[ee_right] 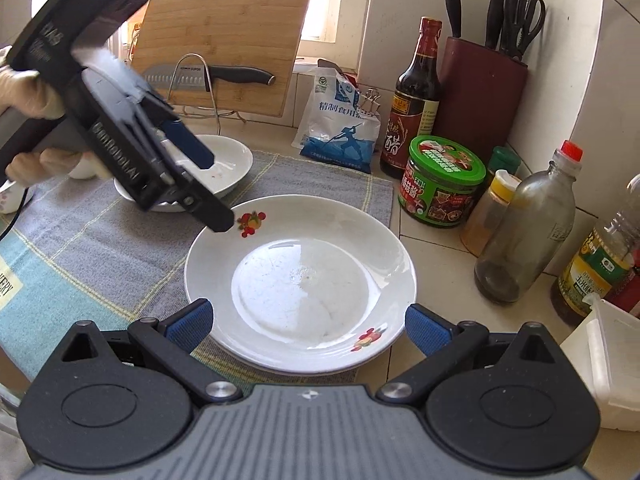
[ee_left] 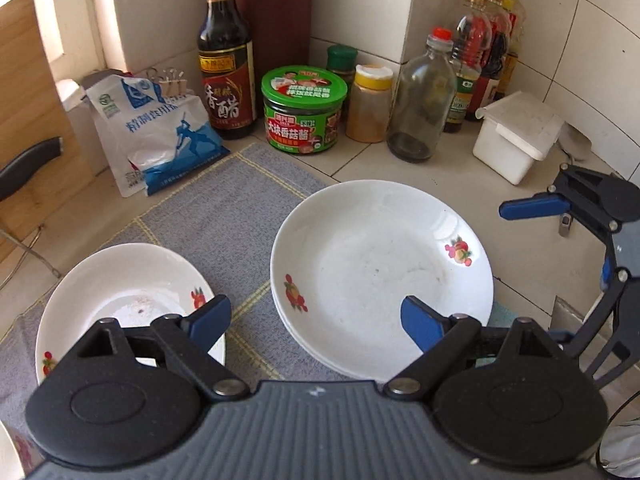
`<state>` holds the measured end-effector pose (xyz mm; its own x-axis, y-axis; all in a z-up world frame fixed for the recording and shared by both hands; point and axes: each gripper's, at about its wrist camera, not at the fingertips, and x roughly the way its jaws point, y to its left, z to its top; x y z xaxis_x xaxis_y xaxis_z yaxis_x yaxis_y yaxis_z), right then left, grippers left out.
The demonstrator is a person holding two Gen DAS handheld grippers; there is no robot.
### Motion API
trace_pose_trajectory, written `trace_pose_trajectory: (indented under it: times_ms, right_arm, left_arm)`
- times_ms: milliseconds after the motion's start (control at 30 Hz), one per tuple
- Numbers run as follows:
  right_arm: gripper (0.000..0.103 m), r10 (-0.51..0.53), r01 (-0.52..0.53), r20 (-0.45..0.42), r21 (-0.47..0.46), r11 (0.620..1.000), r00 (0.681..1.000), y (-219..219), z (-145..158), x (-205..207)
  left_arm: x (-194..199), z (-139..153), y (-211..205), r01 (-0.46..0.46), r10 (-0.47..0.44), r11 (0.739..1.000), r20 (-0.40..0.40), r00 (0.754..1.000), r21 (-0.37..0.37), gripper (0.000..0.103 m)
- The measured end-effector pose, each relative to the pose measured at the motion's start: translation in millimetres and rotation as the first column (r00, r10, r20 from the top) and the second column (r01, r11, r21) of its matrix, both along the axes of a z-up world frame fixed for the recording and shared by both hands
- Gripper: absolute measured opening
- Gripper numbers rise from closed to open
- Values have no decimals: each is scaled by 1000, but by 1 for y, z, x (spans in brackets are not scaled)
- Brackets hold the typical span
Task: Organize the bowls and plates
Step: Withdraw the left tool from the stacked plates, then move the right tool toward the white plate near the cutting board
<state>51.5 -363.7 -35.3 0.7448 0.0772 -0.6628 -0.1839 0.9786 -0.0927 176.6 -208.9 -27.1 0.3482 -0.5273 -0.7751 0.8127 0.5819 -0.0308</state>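
- The left gripper (ee_left: 316,324) is seen with its blue pads spread apart and nothing caught between them; it is held in the air over the grey mat (ee_left: 224,216).
- From the right wrist view, that same left gripper (ee_right: 216,192) is shown slanting down from a gloved hand (ee_right: 32,92), its tip hanging just over the far rim of the plate, above the fruit motif.
- The right gripper (ee_right: 308,330) is likewise found agape, nothing clamped; its pads are set on either side of the near rim of the plate, without contact that can be confirmed.
- The plate (ee_left: 380,280), white with fruit decals, is placed on the front right part of the mat, partly over the tiled counter (ee_left: 440,172); a second rim can be made out beneath it, so a stack is indicated.
- A white bowl (ee_left: 124,300), same fruit print, is set on the mat to the left, well apart from the plate, with a few reddish specks noted inside.
- Behind, along the wall, are lined a salt bag (ee_left: 160,136), a dark vinegar bottle (ee_left: 226,64), a green-lidded jar (ee_left: 304,112), a yellow-capped spice shaker (ee_left: 370,104) and a clear glass bottle (ee_left: 424,100).
- A white lidded box (ee_left: 516,136) is seen at the right, near the oil bottles (ee_left: 484,52).
- A cutting board (ee_right: 224,44) with a knife (ee_right: 208,74) in front is propped by the window.
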Motion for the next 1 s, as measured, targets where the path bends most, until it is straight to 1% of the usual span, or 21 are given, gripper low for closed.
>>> trace_pose_trajectory:
  times_ms: [100,200,267,333,467,567,700,733,767,800,900,1000]
  right_arm:
    - [103,-2,2,5,2,1000,1000,6,3,7]
    - [103,14,-14,-2,6,1000,1000,14,3,15]
    - [103,32,-32,-5,10,999,999,20,3,22]
    - [103,50,-50,-13,19,999,999,28,2,30]
    - [103,89,-88,-20,58,994,996,40,2,46]
    - [103,115,-113,-24,64,992,993,48,3,58]
    - [103,167,-164,-32,81,983,985,58,4,75]
    - [103,186,-182,-40,92,979,982,60,5,80]
    - [103,206,-200,-49,102,974,977,61,5,86]
    - [103,224,-217,-54,109,970,973,63,5,90]
    - [103,270,-261,-72,115,958,960,68,4,108]
    - [103,308,-296,-95,123,947,947,72,5,128]
  left_arm:
    - [-16,-7,21,-87,88,996,45,995,-25,92]
    - [-27,-19,46,-191,194,981,91,977,-32,92]
    - [-29,-31,61,-264,265,964,101,959,-24,92]
    - [-30,-44,76,-345,345,938,108,932,-16,92]
    - [-25,-65,98,-445,443,896,111,890,-6,92]
    - [-19,-74,106,-469,466,883,97,880,5,92]
    - [-13,-78,113,-471,472,882,86,877,-29,93]
    - [-11,-79,114,-473,475,880,76,877,-41,93]
    - [-8,-81,114,-476,478,878,71,875,-48,96]
    - [-6,-81,113,-474,476,879,78,876,-45,99]
    - [0,-83,112,-469,471,882,77,879,-46,103]
    - [7,-83,111,-452,455,890,82,887,-51,103]
